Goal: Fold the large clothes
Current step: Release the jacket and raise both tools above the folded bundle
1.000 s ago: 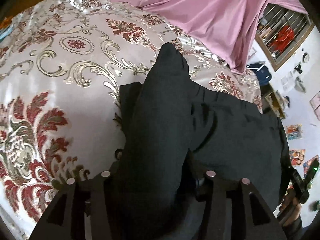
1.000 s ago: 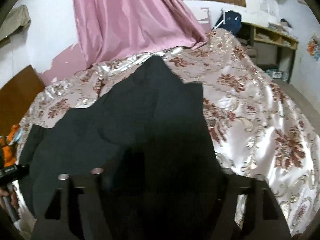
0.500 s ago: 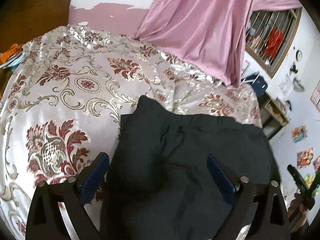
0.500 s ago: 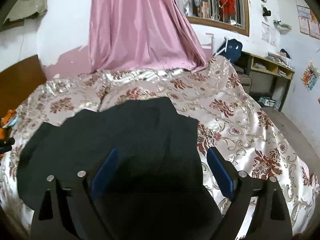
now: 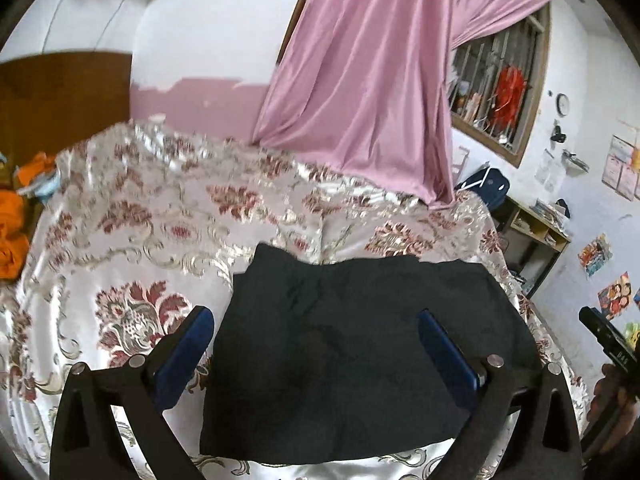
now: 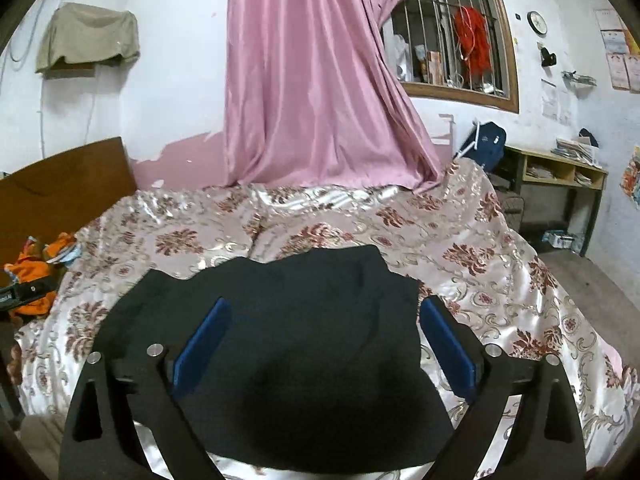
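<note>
Both the left gripper [image 5: 316, 336] and right gripper [image 6: 324, 332] had just opened wide, empty, above the folded black garment [image 5: 360, 360] on the floral bedspread [image 5: 140, 240].

You face a bed under a floral satin bedspread [image 6: 500, 240], with a pink curtain [image 6: 312, 80] hanging behind it, a barred window [image 6: 452, 40] (something red hangs there), a wall clock [image 6: 536, 22] and orange cloth [image 5: 12, 216] beside the wooden headboard [image 6: 64, 188].

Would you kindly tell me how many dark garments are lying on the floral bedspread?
1: a black folded garment lies at the near edge of the floral satin bedspread; layers beneath it may be hidden.
</note>
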The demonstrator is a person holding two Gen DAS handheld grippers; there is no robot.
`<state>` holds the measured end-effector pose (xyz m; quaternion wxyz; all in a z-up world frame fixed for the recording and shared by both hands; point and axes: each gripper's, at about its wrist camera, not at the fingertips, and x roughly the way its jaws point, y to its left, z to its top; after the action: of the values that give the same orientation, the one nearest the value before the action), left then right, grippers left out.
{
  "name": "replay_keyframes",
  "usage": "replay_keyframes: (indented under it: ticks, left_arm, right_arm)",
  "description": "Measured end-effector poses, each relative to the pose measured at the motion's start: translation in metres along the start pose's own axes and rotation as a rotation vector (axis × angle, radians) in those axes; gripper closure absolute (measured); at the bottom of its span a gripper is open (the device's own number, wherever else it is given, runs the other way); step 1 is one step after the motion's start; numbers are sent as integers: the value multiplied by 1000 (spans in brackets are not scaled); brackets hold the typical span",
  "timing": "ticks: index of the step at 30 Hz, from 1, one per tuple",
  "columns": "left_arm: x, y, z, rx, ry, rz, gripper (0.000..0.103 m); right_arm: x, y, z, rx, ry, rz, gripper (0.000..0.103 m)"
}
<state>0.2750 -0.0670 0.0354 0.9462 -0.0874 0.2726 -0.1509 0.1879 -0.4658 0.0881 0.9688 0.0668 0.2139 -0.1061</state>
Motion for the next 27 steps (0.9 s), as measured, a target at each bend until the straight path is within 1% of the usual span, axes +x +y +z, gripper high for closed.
replay_keyframes:
  ticks: [3, 5, 10, 14, 19, 23, 27]
  left_arm:
    - [-17, -13, -5, 49, -21, 85, 0]
    - [-29, -20, -9, 76, -35, 110, 0]
    - [-59, -30, -21, 100, -81, 113, 0]
    - [-79, -35, -29, 103, -118, 117, 0]
    - [-101, -42, -43, 116, -143, 114, 0]
    - [-117, -52, -56, 153, -166, 123, 0]
    - [-126, -64, -68, 209, -165, 125, 0]
  right_arm:
    - [-15, 8, -1, -8, -17, 11, 6]
    - [-26, 13, -3, -10, -29, 15, 6]
    - [-56, 29, -9, -31, -72, 0, 6]
    - [-77, 38, -14, -37, -97, 19, 5]
    - [-98, 44, -24, -21, -128, 37, 5]
    - [-111, 46, -36, -3, -139, 43, 5]
    - [-124, 45, -50, 10, -149, 55, 5]
